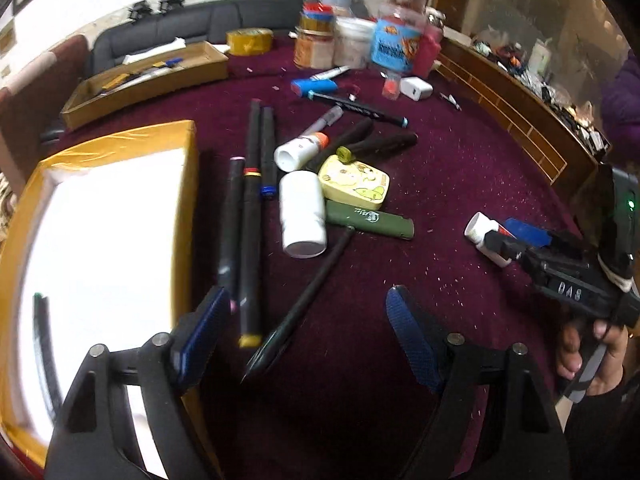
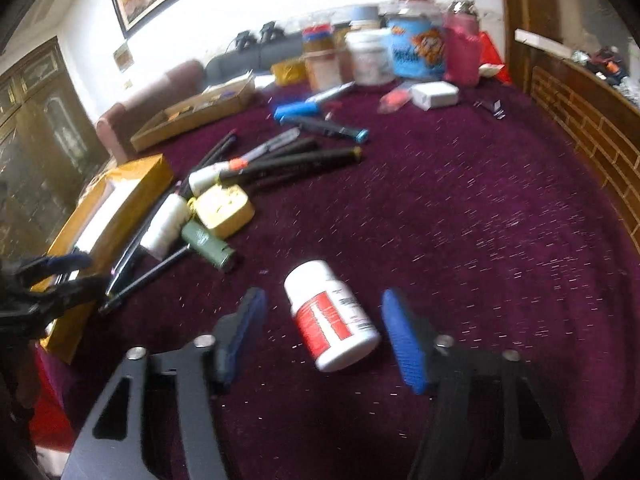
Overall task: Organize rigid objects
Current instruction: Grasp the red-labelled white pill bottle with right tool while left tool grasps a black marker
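Observation:
My left gripper (image 1: 308,312) is open and empty above the maroon cloth (image 1: 460,184), beside a yellow box (image 1: 120,216) with a white inside. Black markers (image 1: 250,216) and a black pen (image 1: 296,312) lie between and ahead of its fingers. A white bottle (image 1: 302,214), a yellow tin (image 1: 354,182) and a green tube (image 1: 368,220) lie further on. My right gripper (image 2: 322,312) is open around a white pill bottle with a red label (image 2: 332,316) that lies on the cloth, apart from both fingers. The right gripper also shows in the left wrist view (image 1: 516,240).
Jars and tubs (image 1: 360,40) stand at the back of the table, with a long cardboard tray (image 1: 148,76) to the back left. A white charger (image 1: 416,88), a blue tube (image 1: 314,87) and more markers lie near them. A wooden ledge (image 1: 520,120) runs along the right.

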